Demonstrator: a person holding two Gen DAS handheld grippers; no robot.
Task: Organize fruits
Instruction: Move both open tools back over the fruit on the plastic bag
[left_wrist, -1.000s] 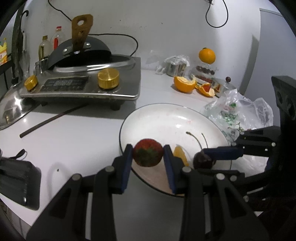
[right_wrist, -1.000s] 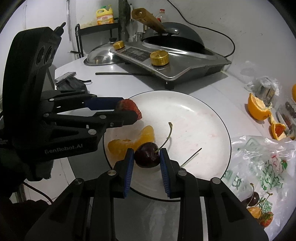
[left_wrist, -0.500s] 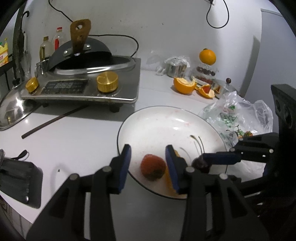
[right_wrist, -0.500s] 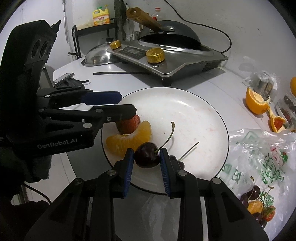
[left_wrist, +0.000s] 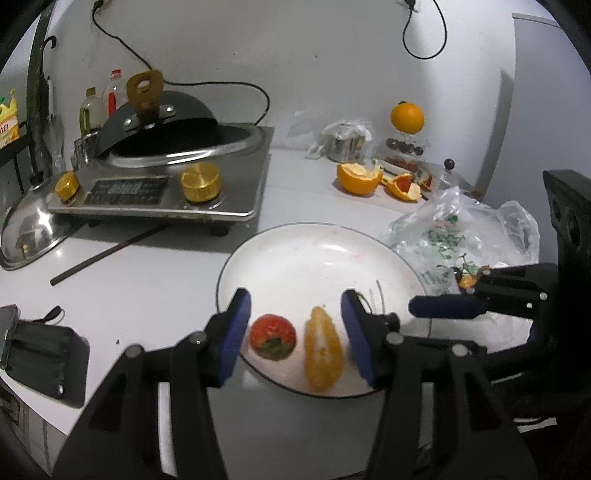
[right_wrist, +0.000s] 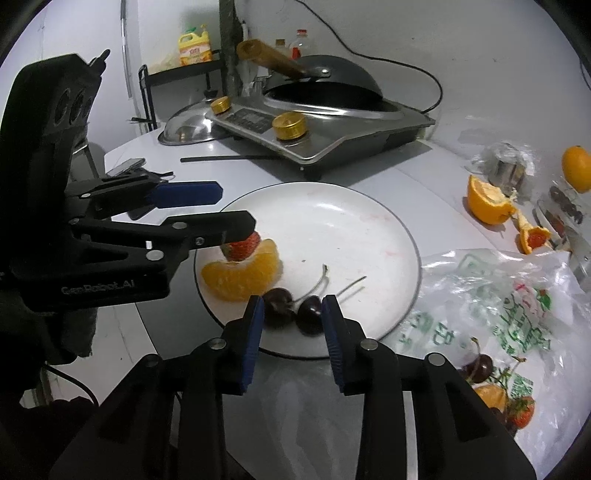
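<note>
1. The white plate (right_wrist: 369, 221) sits in the middle of the table, and it's our landmark for everything here.
2. On its near-left part lies a strawberry (left_wrist: 272, 336), and just beside it an orange segment (left_wrist: 323, 350) — in the right wrist view the two look to be touching.
3. The left gripper (left_wrist: 295, 332) hangs over that edge of the plate, jaws standing fairly wide after just opening, with strawberry and segment both lying between the pads, neither one pressed.
4. At the plate's near edge lie two dark cherries (right_wrist: 295, 314), side by side, stems pointing toward the plate's centre.
5. The right gripper (right_wrist: 291, 321) straddles them; its jaws have just eased apart to a narrow gap, and the pads stand just off the fruit, gripping nothing.
6. Right of the plate lies a crumpled plastic bag (right_wrist: 517, 295); on it sit another cherry, an orange piece and a strawberry.
7. Beyond the plate to the right: a peeled orange half (left_wrist: 358, 179) and scraps of peel.
8. Behind the plate to the left: a steel stove (left_wrist: 166, 184) with gold knobs, a black pan on top.
</note>
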